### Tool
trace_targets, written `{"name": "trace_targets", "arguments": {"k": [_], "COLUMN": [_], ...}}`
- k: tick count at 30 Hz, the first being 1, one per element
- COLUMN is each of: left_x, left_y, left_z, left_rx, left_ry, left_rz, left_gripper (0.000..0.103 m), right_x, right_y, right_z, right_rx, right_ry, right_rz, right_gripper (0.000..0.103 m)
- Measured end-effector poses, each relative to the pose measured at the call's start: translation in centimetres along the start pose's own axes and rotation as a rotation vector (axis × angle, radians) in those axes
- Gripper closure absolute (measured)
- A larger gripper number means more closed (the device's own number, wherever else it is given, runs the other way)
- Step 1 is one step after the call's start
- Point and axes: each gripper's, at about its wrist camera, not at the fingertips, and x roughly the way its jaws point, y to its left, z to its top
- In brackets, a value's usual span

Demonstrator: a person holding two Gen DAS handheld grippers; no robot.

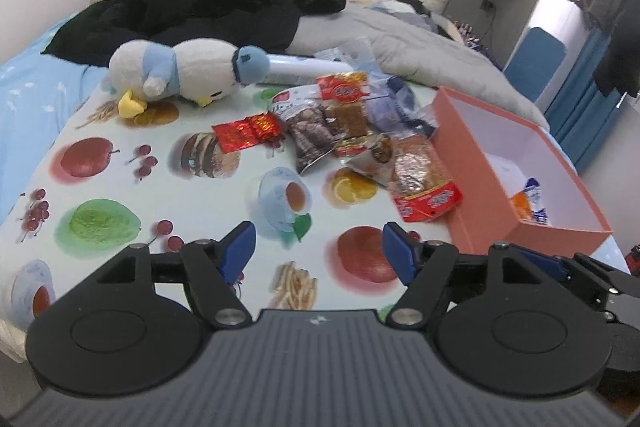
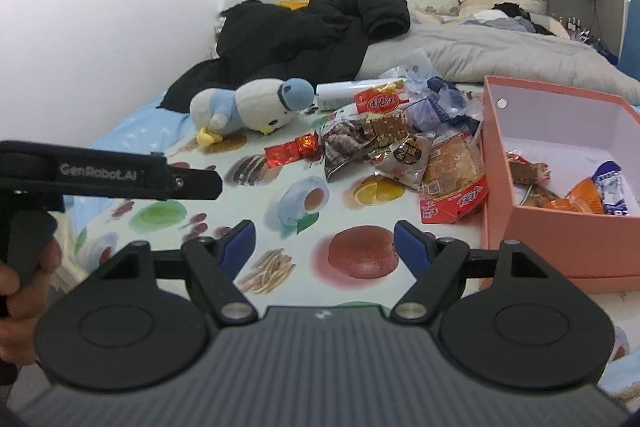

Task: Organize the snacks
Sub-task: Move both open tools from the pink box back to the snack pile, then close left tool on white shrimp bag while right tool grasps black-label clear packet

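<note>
Only the right wrist view shows a hand at lower left gripping the left gripper's handle. The left wrist view shows less of the pink box at right: one orange-and-blue packet. The right view shows several packets inside. Snack pile lies mid-frame on the fruit-print cloth. Left gripper and right gripper fingers stand apart, empty.

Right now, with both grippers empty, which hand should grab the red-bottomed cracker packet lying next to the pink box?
Right, probably. The cracker packet lies just ahead of the open right gripper, beside the pink box. The left gripper, also open, sits further to the left, facing the cloth.
</note>
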Motion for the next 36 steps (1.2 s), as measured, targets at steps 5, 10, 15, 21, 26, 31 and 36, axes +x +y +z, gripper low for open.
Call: {"name": "trace_targets", "arguments": {"k": [5,10,15,21,26,31,36], "left_x": [4.3,8.3,12.8,19.0,23.2,26.2,28.8], "left_y": [1.7,2.8,3.1,3.1,3.4,4.7,5.3], "left_z": [1.1,2.8,5.2,7.8,9.3,10.4,10.9], "left_rx": [-0.021,-0.052,-0.075,-0.11,-0.158,-0.266,-0.312], "left_ry": [0.046,0.069,0.078,0.1,0.101,0.065,0.078], "left_rz": [0.015,-0.007,-0.033,-0.075,-0.1,-0.114,-0.125], "left_gripper": [0.028,0.028,0.028,0.028,0.028,0.028,0.028], "right_x": [3.1,6.9,10.7,15.5,19.1,22.1,24.4], "right_y": [-0.8,-2.1,-3.5,-5.3,-6.8,-7.8,-8.6], "right_z": [0.7,1.4,2.3,3.1,3.7,4.1,4.5], "right_rx": [0.013,0.034,0.054,0.095,0.117,0.129,0.142], "right_ry": [0.03,0.057,0.069,0.089,0.111,0.108,0.102], "right_rz": [-0.021,-0.052,-0.089,-0.135,-0.161,-0.205,-0.214], "right_gripper": [0.026,0.026,0.026,0.026,0.026,0.026,0.026]}}
